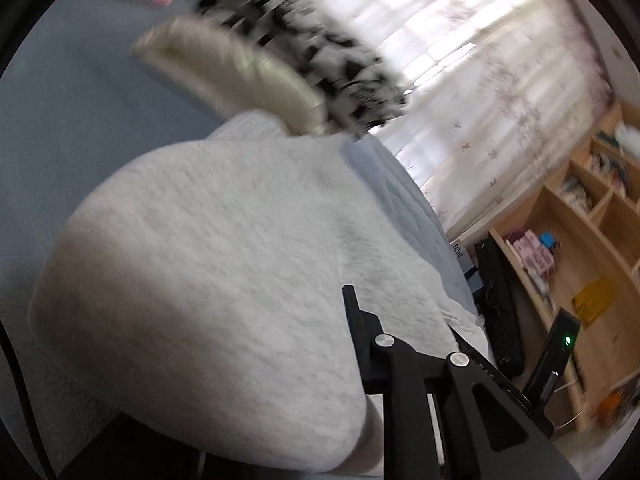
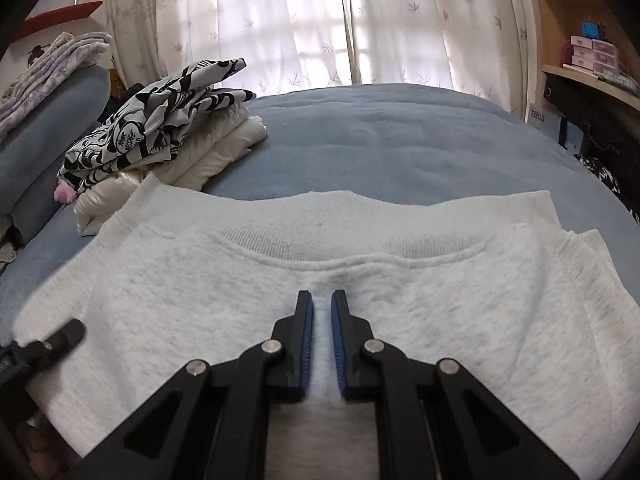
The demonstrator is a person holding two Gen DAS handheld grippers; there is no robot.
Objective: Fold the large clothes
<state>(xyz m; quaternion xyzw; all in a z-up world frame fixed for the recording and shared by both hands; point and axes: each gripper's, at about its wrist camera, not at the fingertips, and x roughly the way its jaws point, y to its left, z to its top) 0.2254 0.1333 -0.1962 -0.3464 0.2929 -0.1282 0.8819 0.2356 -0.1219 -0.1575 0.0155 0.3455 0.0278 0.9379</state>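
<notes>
Right gripper [image 2: 321, 312] jaws nearly shut, empty, over grey sweatshirt [image 2: 320, 280] (left's unclear); fold evenly on bed [image 2: 400, 140].

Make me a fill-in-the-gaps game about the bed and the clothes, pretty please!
The sweatshirt lying on the bed is light ____.
The blanket under it is ____.
The patterned cloth on top of the pile is black and ____.
The right gripper has ____ pads.

Missing words: grey, blue, white, blue
</notes>
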